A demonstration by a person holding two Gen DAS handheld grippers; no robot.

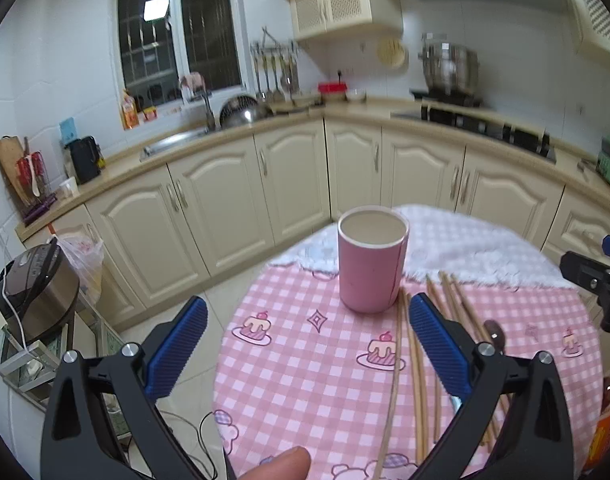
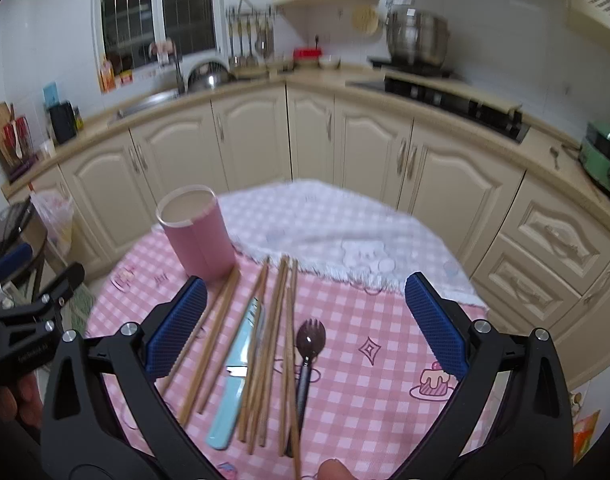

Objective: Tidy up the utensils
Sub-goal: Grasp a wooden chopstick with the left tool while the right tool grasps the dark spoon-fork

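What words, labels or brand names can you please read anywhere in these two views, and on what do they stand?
No text reads clearly in either view.
Left gripper: a small white print on its black body, too small and blurred to read.
Orange packet on the windowsill: printing, illegible.
Pink checked tablecloth: only cake and bear drawings, no words.
Tall pink cylindrical cup: no label visible.

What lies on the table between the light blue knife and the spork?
Several wooden chopsticks, seen in the right wrist view, lying lengthwise between the light blue knife and the spork.
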